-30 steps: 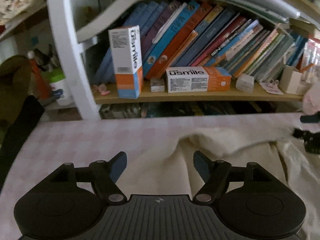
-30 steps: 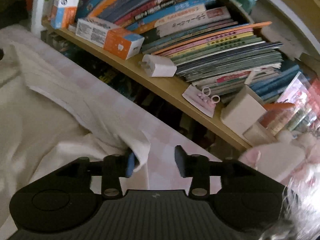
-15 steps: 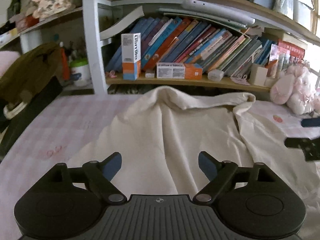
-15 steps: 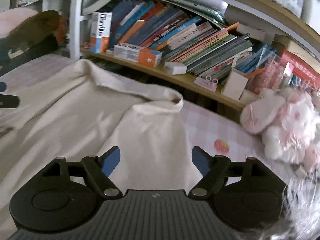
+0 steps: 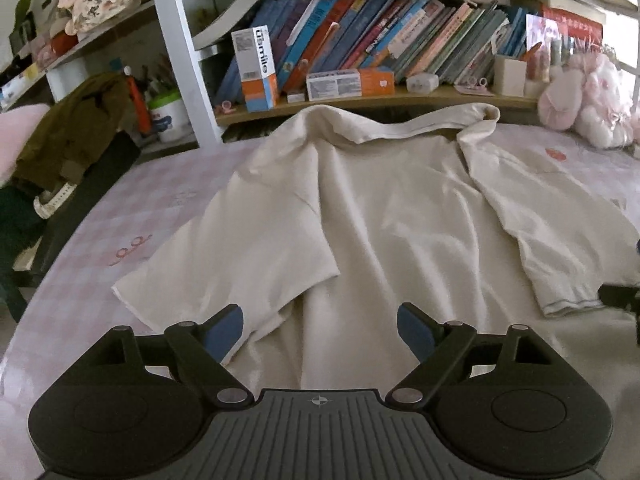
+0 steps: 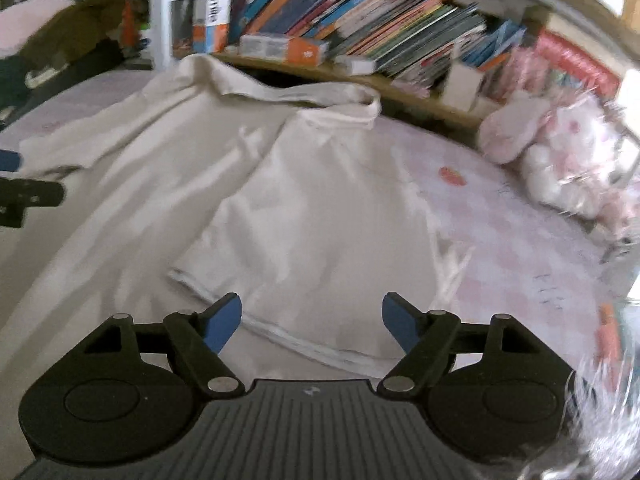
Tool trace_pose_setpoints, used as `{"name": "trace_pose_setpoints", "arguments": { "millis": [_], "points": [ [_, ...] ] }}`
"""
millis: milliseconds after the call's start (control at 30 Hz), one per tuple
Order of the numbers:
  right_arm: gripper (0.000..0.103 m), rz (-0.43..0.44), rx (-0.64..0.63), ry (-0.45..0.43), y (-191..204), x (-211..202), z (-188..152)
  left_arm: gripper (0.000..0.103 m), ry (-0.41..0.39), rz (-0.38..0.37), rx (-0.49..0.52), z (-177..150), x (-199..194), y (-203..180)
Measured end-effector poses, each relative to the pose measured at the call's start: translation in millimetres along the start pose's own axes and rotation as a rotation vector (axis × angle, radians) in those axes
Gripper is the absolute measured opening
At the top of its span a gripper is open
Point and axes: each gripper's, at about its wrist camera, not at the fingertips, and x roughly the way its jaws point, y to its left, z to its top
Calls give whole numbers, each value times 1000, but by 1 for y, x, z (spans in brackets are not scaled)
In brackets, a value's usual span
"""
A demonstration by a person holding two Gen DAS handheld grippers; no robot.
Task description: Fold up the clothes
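Observation:
A cream T-shirt (image 5: 380, 216) lies spread on the pink checked bed cover (image 5: 120, 220), its far hem bunched against the bookshelf. Both short sleeves are folded in over the body. My left gripper (image 5: 320, 330) hovers open over the near end of the left sleeve (image 5: 240, 264), nothing between its blue pads. In the right wrist view the same shirt (image 6: 280, 208) fills the middle. My right gripper (image 6: 312, 322) stands open above the hem of the right sleeve (image 6: 320, 344), holding nothing. Its tip shows at the right edge of the left view.
A wooden shelf (image 5: 380, 100) packed with books and orange-white boxes runs along the far side. A pink plush toy (image 5: 592, 96) sits at the far right of the bed. A brown garment (image 5: 68, 136) and dark items lie at the left edge.
Both grippers have pulled back from the shirt's far edge by the shelf toward the near side. The right gripper let go of the cloth and opened wide; the left widened slightly.

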Motion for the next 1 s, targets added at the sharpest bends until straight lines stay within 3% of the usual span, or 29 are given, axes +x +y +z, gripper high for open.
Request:
{"name": "trace_pose_setpoints", "arguments": {
  "millis": [133,400,567,833,900,1000],
  "points": [
    [77,9,10,-6,5,-2,-1,87,4,10,-12,0,-1,6],
    [77,3,43,65,12,8,-8,87,-16,38,-32,5,1,29],
    [81,6,92,107,8,14,-9,87,23,65,-92,9,19,56],
    [91,-25,136,132,8,16,-8,85,10,127,-224,13,43,108],
    [93,-36,148,136,7,16,-9,71,15,151,-285,13,51,127],
    [95,-50,160,139,8,17,-9,60,56,179,-339,12,70,151]
  ]
}}
